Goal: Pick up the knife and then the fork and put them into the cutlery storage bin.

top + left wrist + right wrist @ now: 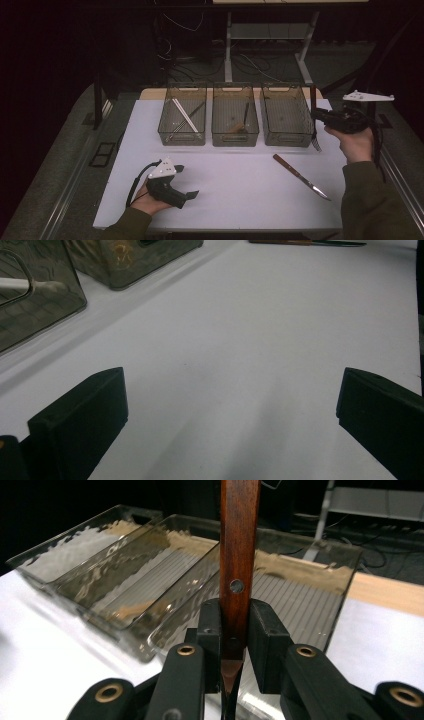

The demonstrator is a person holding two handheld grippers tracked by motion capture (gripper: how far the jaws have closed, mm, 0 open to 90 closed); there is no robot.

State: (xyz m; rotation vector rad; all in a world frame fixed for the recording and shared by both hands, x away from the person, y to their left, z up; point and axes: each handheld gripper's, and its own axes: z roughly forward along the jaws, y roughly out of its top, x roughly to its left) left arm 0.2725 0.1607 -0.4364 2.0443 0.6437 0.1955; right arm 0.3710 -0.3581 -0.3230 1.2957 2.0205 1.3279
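A person's right tool clamps the wooden handle of a fork, jaws pressed tight on either side of it, at the right end of a row of three clear plastic bins. In the high view the fork hangs upright just outside the right-hand bin, its handle rising above the bin's rim and its tines pointing down, clear of the white tabletop. The right gripper view looks along the handle, a metal rivet showing in the wood just above the jaws, with the bins stretching away behind it.

The left tool rests low over the tabletop in front of the left-hand bin, well apart from the row; its jaws stand wide apart with nothing between them, and the left gripper view shows bare white surface in the gap.

A knife with a wooden handle lies flat on the tabletop in front of the right-hand bin, slanted with its blade tip toward the person's right sleeve. The left-hand bin holds pale chopsticks lying slantwise; the middle bin holds a dark-handled utensil too small to identify.
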